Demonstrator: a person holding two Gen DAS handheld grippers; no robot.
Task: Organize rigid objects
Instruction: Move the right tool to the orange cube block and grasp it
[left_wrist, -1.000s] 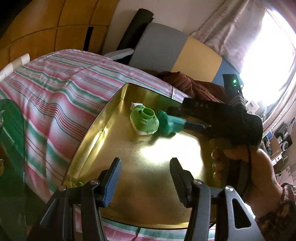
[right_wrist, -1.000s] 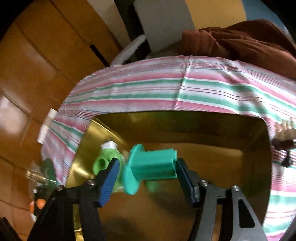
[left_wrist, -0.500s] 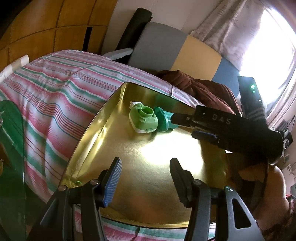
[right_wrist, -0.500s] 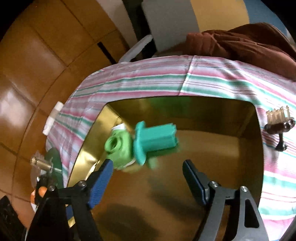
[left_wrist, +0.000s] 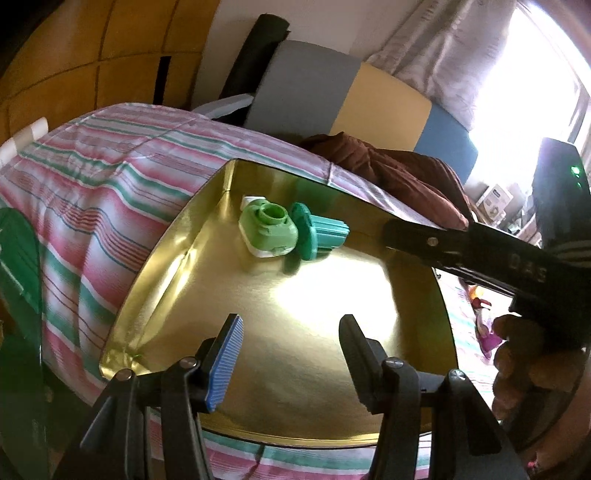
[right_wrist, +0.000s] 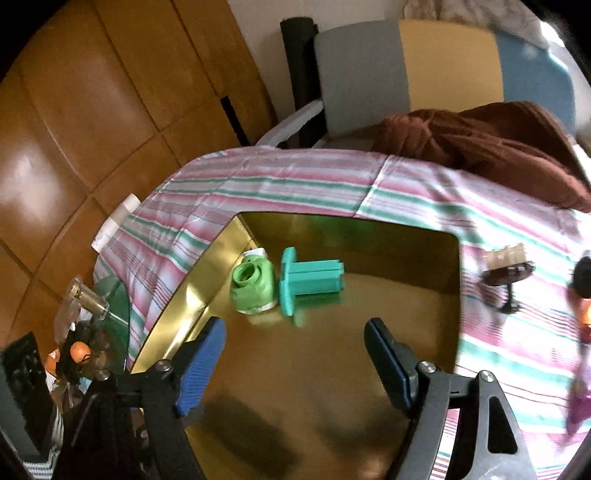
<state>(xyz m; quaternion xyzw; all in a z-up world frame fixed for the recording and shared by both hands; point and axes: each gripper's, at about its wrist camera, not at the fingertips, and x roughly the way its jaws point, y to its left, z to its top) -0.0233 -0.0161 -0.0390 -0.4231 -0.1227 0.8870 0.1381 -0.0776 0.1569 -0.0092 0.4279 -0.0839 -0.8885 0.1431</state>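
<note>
A gold tray (left_wrist: 207, 229) (right_wrist: 406, 240) lies on the striped cloth. In its far left corner a light green round piece (left_wrist: 267, 229) (right_wrist: 253, 286) lies touching a teal flanged block (left_wrist: 319, 236) (right_wrist: 310, 282) on its side. My left gripper (left_wrist: 291, 354) is open and empty over the tray's near part. My right gripper (right_wrist: 295, 363) is open and empty, pulled back from the teal block; its body (left_wrist: 480, 251) shows at the right of the left wrist view.
A brown cloth (right_wrist: 480, 147) is bunched at the far edge of the table. A small brown comb-like object (right_wrist: 508, 267) lies on the cloth right of the tray. A chair (left_wrist: 332, 88) stands behind. Clutter (right_wrist: 74, 332) sits at the left.
My right gripper opened, let go of the teal block beside the light green piece, and drew back to the right. The left gripper stayed still.
</note>
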